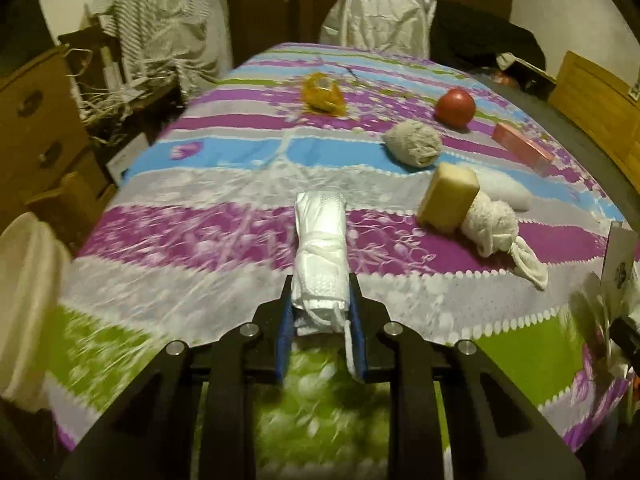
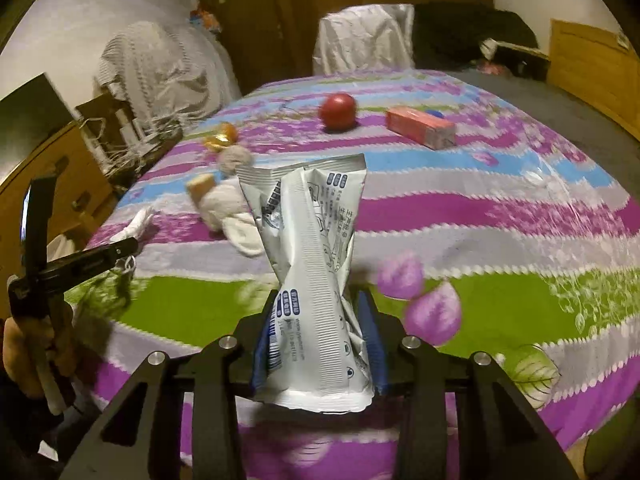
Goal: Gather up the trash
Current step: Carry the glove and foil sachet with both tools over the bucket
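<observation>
My left gripper is shut on a rolled white plastic bag and holds it above the striped tablecloth. My right gripper is shut on a crumpled silver snack wrapper that stands upright between the blue pads. An orange wrapper lies far back on the cloth; it also shows in the right wrist view. The left gripper's body shows at the left edge of the right wrist view.
On the cloth lie a red ball, a grey rolled sock, a yellow sponge, a white knotted cloth and a pink box. A white bin rim is at the left. A covered chair stands behind the table.
</observation>
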`<action>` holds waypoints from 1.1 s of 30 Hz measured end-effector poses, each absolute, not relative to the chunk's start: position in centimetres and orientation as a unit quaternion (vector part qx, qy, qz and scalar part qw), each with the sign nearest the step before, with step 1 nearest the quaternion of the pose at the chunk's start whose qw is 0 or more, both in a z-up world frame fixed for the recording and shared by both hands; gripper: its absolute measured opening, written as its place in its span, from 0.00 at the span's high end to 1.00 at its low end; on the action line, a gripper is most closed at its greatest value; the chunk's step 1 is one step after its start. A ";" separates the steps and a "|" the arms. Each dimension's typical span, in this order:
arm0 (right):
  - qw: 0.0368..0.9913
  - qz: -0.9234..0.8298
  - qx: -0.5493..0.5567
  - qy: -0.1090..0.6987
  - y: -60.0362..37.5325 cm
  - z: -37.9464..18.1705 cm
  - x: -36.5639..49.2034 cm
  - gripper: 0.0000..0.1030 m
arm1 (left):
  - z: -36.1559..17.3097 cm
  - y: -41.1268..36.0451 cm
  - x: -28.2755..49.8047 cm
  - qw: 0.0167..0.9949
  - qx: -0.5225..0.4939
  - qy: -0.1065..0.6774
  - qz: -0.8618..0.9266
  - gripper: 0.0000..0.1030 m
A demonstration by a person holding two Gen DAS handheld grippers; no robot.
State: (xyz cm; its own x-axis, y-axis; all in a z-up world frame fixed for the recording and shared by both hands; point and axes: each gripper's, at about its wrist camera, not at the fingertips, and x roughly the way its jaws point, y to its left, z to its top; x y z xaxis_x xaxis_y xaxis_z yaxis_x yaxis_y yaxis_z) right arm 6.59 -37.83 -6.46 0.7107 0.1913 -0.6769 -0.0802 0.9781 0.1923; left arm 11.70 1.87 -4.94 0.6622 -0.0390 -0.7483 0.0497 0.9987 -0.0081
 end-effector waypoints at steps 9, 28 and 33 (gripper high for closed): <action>0.924 0.136 0.047 0.354 -32.3 -3.0 6.8 0.61 | -1.0 3.8 9.4 0.930 0.032 0.365 0.022 0.78; 0.923 0.258 -0.031 0.283 -17.6 7.2 9.5 0.61 | 7.6 11.6 6.1 0.960 0.017 0.256 0.110 0.78; 0.914 0.298 -0.047 0.271 -11.7 9.3 10.7 0.61 | 9.4 16.9 5.1 0.958 0.002 0.238 0.162 0.78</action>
